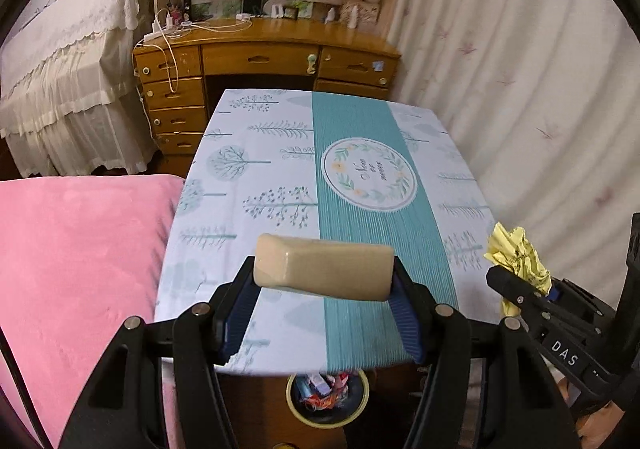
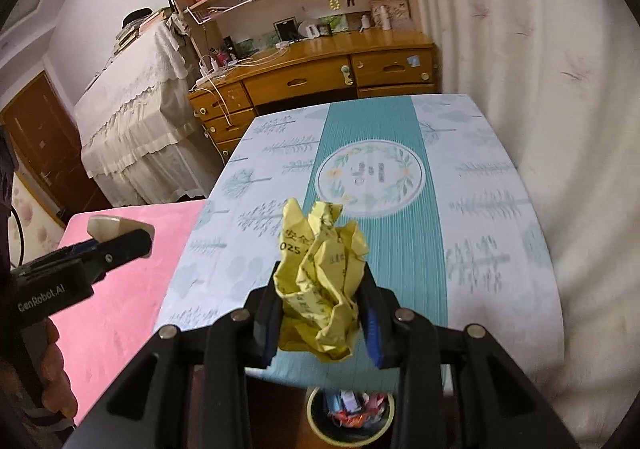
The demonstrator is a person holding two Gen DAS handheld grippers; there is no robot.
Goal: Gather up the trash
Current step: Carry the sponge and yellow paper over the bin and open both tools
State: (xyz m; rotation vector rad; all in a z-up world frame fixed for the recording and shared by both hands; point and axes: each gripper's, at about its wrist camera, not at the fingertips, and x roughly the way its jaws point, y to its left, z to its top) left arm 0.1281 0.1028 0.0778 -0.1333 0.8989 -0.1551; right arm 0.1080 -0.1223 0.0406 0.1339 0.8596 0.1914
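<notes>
While both pieces are lifted off the bench (image 1: pixel 280 137), neither is binned yet. The left gripper (image 1: pixel 324 269) clamps a beige block (image 1: pixel 324 265); the right gripper (image 2: pixel 320 313) grips yellow crumpled paper (image 2: pixel 320 281), with the part-filled bin (image 2: pixel 352 415) near, below the bench edge.

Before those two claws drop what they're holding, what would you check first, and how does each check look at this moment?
1. Left gripper has a firm hold on the beige block: ok, pinched between both fingers.
2. Right gripper holds the crumpled yellow paper: ok, jaws closed around it.
3. Trash bin in reach below: ok, it sits under the table's near edge.
4. Each item directly over the bin's mouth: cannot tell from these angles.
5. Room left in the bin: cannot tell; wrappers already lie inside.
6. Tabletop free of remaining trash: ok in the part shown.
</notes>
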